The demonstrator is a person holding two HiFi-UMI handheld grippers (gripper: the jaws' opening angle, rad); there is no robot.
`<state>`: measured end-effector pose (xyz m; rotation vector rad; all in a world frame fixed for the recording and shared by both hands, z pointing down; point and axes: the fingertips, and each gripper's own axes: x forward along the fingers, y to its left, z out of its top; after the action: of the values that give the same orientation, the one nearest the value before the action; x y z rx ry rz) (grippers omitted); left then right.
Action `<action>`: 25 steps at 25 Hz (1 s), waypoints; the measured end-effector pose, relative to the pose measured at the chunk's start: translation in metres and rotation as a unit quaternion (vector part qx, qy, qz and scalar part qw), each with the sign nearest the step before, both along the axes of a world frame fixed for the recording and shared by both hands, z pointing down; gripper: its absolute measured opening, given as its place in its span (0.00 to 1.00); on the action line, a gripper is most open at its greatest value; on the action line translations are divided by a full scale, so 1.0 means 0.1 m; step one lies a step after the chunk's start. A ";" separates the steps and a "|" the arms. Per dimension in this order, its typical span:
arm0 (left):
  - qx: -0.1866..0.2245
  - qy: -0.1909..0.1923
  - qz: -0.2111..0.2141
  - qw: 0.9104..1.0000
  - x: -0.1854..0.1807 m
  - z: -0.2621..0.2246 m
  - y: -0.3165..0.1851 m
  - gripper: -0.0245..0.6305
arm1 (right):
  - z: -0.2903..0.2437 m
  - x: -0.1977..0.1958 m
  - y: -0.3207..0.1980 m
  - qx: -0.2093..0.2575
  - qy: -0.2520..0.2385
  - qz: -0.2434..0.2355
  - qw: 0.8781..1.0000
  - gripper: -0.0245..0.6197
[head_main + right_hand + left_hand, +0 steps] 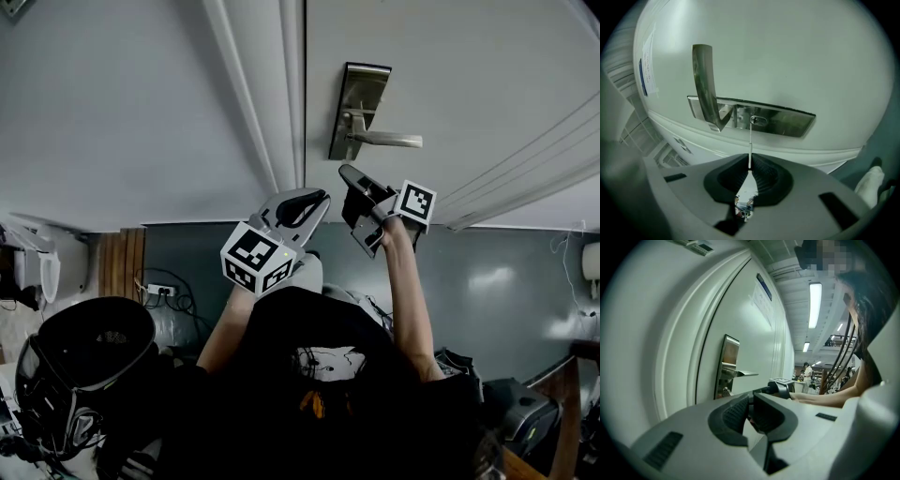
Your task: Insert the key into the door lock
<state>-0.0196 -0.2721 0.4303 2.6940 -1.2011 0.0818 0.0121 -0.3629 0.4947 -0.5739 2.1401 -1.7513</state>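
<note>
1 key [750, 146], pinched in right gripper [749, 165] w/ tip at keyhole [756, 120] of door lock [785, 121]: hold blade square, push straight, no twist. Left gripper [751, 402] closed, nothing held.

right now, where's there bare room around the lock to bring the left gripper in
Bare door panel lies past the lever's tip, and there is bare wall beyond the door frame. It is crowded around the keyhole on the lock plate: the right gripper holds the key up to it, with the left gripper close beside.
</note>
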 end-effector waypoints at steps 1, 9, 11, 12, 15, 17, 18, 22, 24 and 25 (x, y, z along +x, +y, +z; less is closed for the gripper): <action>0.002 0.000 0.001 1.000 0.01 0.01 0.00 0.09 | -0.01 -0.01 -0.02 0.003 0.000 -0.001 1.000 0.07; 0.016 0.002 0.003 1.000 0.04 0.02 0.04 0.09 | 0.03 -0.04 -0.07 -0.003 -0.015 -0.005 1.000 0.07; 0.017 0.002 0.003 1.000 0.03 0.03 0.06 0.09 | 0.03 -0.04 -0.07 -0.006 -0.020 -0.005 1.000 0.07; 0.017 0.002 0.003 1.000 0.02 0.03 0.07 0.09 | 0.02 -0.04 -0.07 -0.006 -0.023 -0.005 1.000 0.07; 0.019 0.003 -0.001 1.000 -0.01 0.02 0.11 0.09 | -0.02 -0.02 -0.07 -0.012 -0.040 -0.006 0.999 0.07; 0.019 0.005 -0.004 1.000 -0.03 0.01 0.09 0.09 | -0.04 0.00 -0.09 -0.022 -0.061 -0.006 0.998 0.07; 0.019 0.005 -0.005 1.000 -0.04 0.01 0.07 0.09 | -0.04 0.01 -0.10 -0.027 -0.070 -0.006 0.997 0.07; 0.018 0.006 -0.006 1.000 -0.05 0.02 -0.01 0.09 | -0.01 0.05 -0.14 -0.044 -0.088 -0.009 0.995 0.07; 0.018 0.006 -0.006 1.000 -0.04 0.02 -0.05 0.09 | -0.01 0.10 -0.19 -0.055 -0.104 -0.007 0.993 0.07; 0.017 0.007 -0.005 1.000 -0.04 0.02 -0.07 0.09 | -0.01 0.13 -0.22 -0.062 -0.114 -0.003 0.992 0.07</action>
<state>-0.0237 -0.2793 0.4323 2.7129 -1.2232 0.0407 0.0247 -0.3847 0.4936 -0.3764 1.8923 -1.8639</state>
